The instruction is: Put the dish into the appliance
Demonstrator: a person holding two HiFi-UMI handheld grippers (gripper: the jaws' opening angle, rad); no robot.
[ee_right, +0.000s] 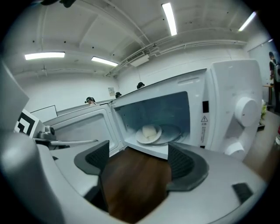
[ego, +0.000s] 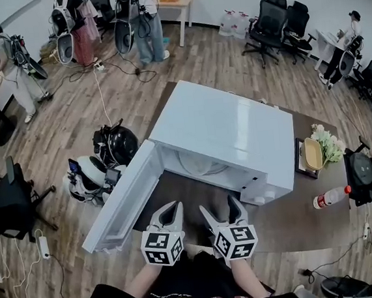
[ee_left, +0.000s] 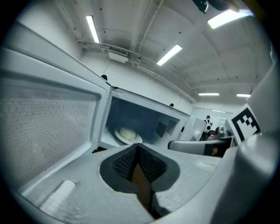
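Although the task is to load it, the round white plate (ee_right: 148,133) with a pale lump of food on it already sits inside the boxy white microwave oven (ee_right: 227,109), at the middle of its cavity. The oven's white hinged door (ego: 119,200) stands wide open at the oven's left.

Your left gripper (ee_left: 136,153) is just in front of the oven's opening, pads pressed together with nothing between them. Your right gripper (ee_right: 138,162), beside it and also before the opening, is spread and empty. Only the brown wooden tabletop (ee_right: 135,188) under the oven shows between its jaws.

Judgement: the placing step looks complete. The next move is probably to close the door, pushing at its free edge. The left gripper is nearer.
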